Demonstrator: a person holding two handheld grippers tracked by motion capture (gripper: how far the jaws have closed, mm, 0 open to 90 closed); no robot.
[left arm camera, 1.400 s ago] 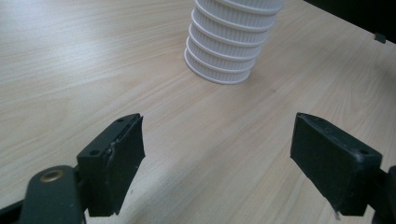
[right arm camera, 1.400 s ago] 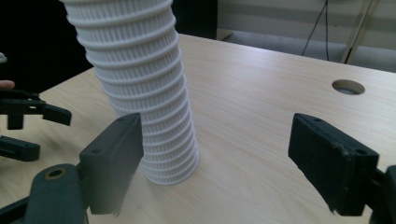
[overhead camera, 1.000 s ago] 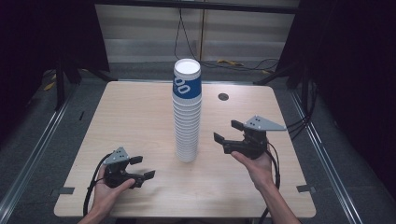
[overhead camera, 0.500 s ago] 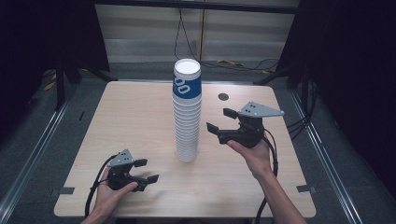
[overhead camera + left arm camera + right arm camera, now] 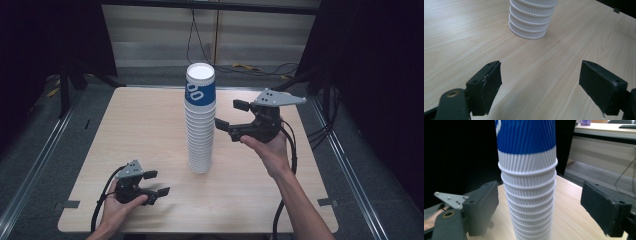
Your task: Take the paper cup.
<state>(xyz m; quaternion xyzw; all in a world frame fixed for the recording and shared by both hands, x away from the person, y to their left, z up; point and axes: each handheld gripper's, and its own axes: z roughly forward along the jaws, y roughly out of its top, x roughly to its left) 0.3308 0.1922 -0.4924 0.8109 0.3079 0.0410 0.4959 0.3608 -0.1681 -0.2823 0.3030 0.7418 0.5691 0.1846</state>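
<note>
Cup stack (image 5: pixel 200 120) mid-table, right claw (image 5: pixel 229 115) just opened wide beside it, left claw (image 5: pixel 156 182) apart near front edge.

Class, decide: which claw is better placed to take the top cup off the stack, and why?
Probably the right claw: it is raised beside the cup stack near the top, jaws open towards it. The left claw sits low at the table edge.

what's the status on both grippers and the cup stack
Right gripper open, jaws just opening, level with the cup stack top, not gripping. Left gripper open, low over table. Nothing blocking.
</note>
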